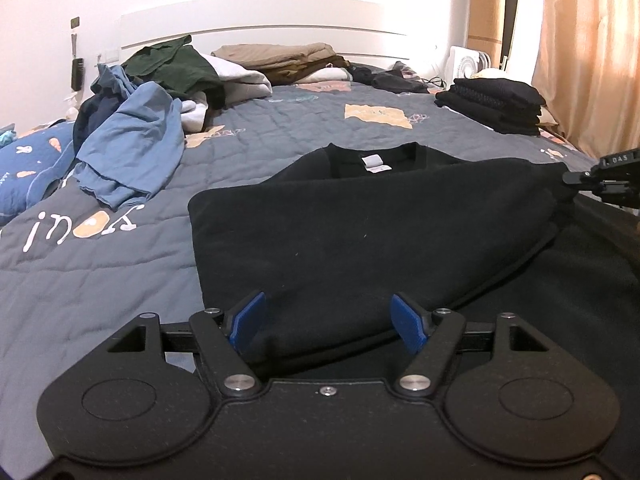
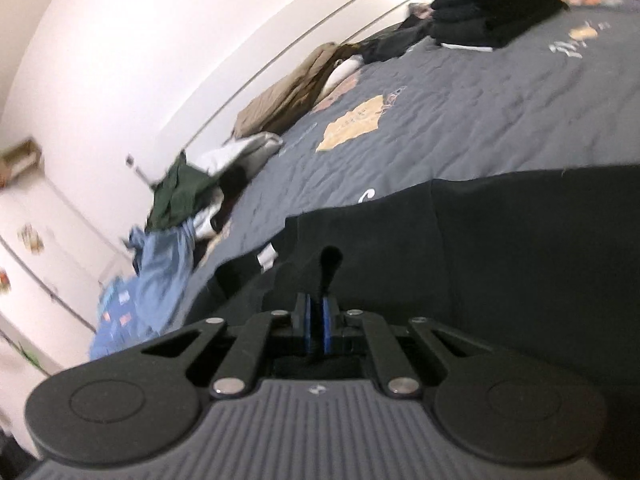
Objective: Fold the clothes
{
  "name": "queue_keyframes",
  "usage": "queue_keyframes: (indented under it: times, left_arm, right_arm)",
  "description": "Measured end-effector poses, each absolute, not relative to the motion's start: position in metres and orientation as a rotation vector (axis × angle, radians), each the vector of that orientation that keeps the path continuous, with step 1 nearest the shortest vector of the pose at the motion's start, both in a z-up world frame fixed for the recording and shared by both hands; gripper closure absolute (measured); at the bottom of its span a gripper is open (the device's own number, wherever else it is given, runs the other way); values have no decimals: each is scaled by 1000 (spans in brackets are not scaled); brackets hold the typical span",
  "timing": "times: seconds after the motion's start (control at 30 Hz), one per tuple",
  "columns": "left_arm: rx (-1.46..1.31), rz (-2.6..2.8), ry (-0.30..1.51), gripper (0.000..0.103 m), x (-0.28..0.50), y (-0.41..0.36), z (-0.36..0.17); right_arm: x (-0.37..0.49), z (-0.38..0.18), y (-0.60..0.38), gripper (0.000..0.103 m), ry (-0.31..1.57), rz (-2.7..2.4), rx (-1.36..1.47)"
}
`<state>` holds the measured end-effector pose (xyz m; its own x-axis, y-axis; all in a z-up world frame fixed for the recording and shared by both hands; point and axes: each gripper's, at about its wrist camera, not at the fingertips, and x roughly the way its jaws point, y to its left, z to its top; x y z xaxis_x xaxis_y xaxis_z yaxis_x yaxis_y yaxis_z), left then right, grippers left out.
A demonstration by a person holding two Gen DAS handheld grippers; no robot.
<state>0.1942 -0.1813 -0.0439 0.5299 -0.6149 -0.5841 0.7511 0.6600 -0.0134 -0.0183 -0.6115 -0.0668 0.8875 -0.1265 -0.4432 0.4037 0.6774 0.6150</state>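
While the left gripper [image 1: 328, 326] holds its jaws spread over the black fleece sweatshirt [image 1: 360, 232], the right gripper [image 2: 317, 320] pinches its edge.

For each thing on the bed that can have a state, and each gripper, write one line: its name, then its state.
black sweatshirt: partly folded, neck label showing
left gripper: open, over the sweatshirt's near edge
right gripper: shut on the sweatshirt's fabric
blue garment: crumpled, unfolded
green garment: unfolded, heaped
black stack: folded
tan stack: folded
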Motion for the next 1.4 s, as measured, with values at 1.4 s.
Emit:
queue_keyframes:
  times: [1.4]
  left_arm:
    - [309,-790,599,32,193,-185,-52]
  right_arm:
    - [5,-63,-584,99,721,-410,436]
